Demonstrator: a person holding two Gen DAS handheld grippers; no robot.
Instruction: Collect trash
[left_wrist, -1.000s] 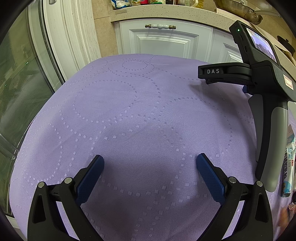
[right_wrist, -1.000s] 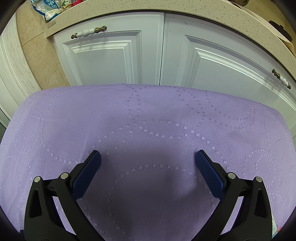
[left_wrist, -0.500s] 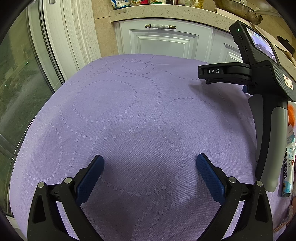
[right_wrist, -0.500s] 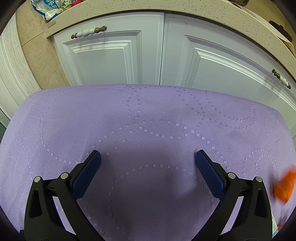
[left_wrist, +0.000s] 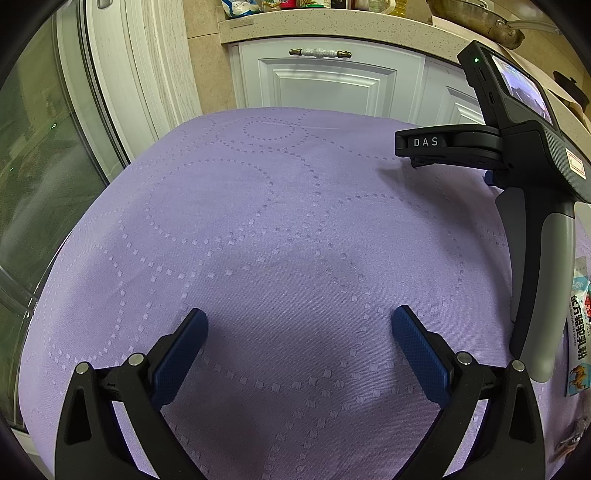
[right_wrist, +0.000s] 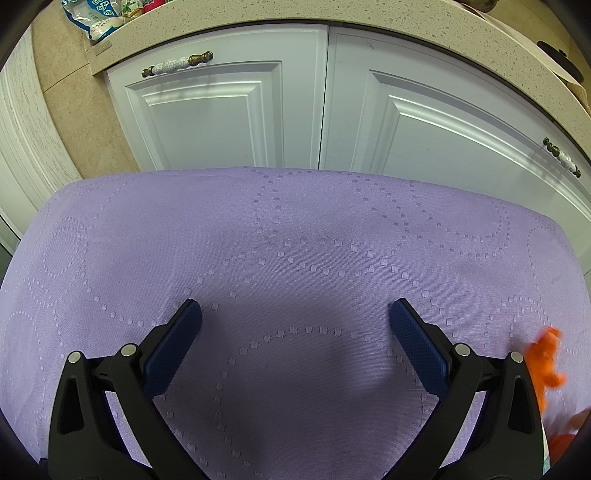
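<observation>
Two claws hover over the purple-clothed table (left_wrist: 280, 221), both spread wide and holding nothing: the left claw (left_wrist: 299, 339) and the right claw (right_wrist: 295, 332). In the left view a printed wrapper (left_wrist: 579, 314) lies flat at the table's right edge, just beside the right claw's handle, its long axis running away from the camera. Only the right view shows a blurred orange scrap (right_wrist: 546, 358) at its right edge, shape unclear. White cabinet doors (right_wrist: 229, 110) stand beyond the table.
</observation>
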